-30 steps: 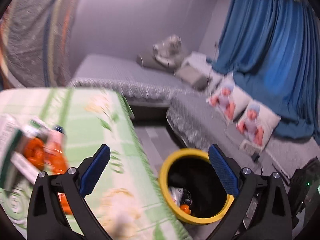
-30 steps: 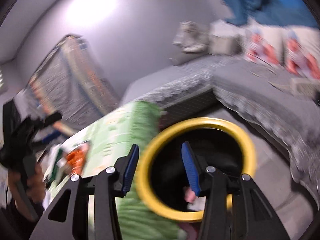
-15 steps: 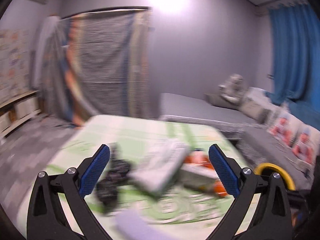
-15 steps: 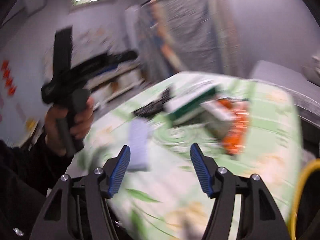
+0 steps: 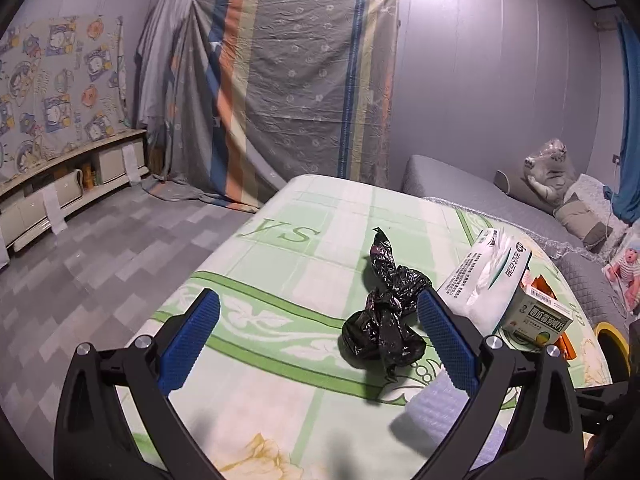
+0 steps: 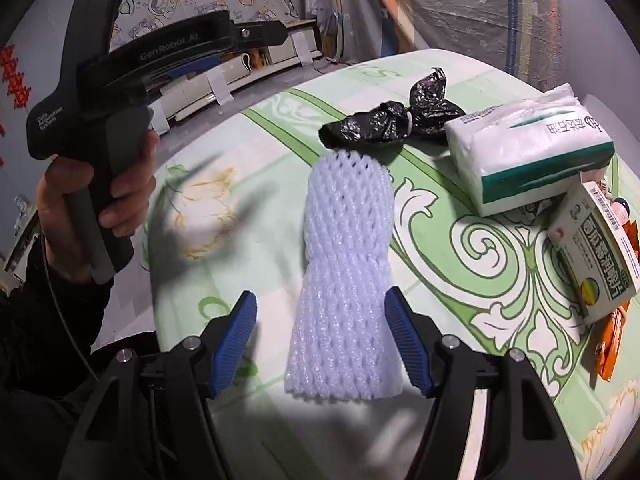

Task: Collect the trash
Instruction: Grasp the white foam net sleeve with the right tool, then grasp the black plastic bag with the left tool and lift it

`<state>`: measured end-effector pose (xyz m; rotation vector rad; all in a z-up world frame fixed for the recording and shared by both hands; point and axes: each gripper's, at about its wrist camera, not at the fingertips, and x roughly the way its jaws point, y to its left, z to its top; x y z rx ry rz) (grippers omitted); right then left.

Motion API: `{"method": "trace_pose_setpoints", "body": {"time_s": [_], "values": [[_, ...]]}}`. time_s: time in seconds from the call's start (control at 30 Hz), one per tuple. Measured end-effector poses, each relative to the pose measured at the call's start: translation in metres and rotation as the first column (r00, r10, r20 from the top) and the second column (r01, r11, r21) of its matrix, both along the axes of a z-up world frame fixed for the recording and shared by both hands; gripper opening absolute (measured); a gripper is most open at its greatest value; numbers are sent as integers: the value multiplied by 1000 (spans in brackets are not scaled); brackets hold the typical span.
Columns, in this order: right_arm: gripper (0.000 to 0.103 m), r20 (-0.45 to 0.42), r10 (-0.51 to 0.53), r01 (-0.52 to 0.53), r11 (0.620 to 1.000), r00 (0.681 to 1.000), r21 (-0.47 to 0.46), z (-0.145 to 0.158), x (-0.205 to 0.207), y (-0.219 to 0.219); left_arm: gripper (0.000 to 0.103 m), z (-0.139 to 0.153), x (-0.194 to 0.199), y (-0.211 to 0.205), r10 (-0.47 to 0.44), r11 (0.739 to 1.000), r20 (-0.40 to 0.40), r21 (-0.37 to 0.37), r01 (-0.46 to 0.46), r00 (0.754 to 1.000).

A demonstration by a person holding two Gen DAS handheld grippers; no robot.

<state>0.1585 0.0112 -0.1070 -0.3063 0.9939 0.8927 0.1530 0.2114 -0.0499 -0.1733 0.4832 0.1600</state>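
The right gripper (image 6: 320,332) hangs low over the near edge of the table (image 6: 248,184), tilted down at its green-patterned cloth, jaws spread wide. Between the blue pads (image 6: 236,332) lies a white foam fruit net (image 6: 344,280), flat on the cloth and running lengthwise away from the camera — the pads stand either side of its near end without touching it.

Beyond the net sits a crumpled black plastic bag (image 6: 392,124), and just to its right a tissue pack (image 6: 524,152), with a medicine box (image 6: 592,264) propped near the table's right edge over something orange.

The left gripper (image 5: 316,336) is raised higher, held in a bare hand (image 6: 100,200) by its pistol grip — in the right wrist view it points across the table. Its jaws are wide apart too, holding nothing; the black bag (image 5: 384,312) shows between them on the cloth. A yellow bin rim (image 5: 612,340) peeks past the table's far right edge.
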Motion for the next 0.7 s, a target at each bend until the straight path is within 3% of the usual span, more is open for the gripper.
{"method": "trace_pose_setpoints", "body": {"time_s": [0.07,0.13,0.23,0.4,0.6,0.7], "values": [[55,-8,-13,13,1000,1000,-4,-2,1,-3,95,-9,6,-5,-35,999,-9,14,35,999],[36,-4,-36,36,999,999,-18,-5,5,-4,95,-16,15,-11,-83,996,-31,22,84,996],[23,-40,-73,73,997,997,2,-10,16,-15,95,-25,28,-20,-140,990,-77,15,142,987],[21,-107,-133,146,981,985,126,4,24,-56,95,-39,50,-27,-159,987,-154,4,162,975],[22,-96,-187,203,959,978,200,29,19,-95,95,-54,77,-41,-182,979,-241,48,199,953],[22,-109,-197,218,948,974,233,37,18,-105,95,-64,89,-41,-189,979,-283,15,201,940]]}}
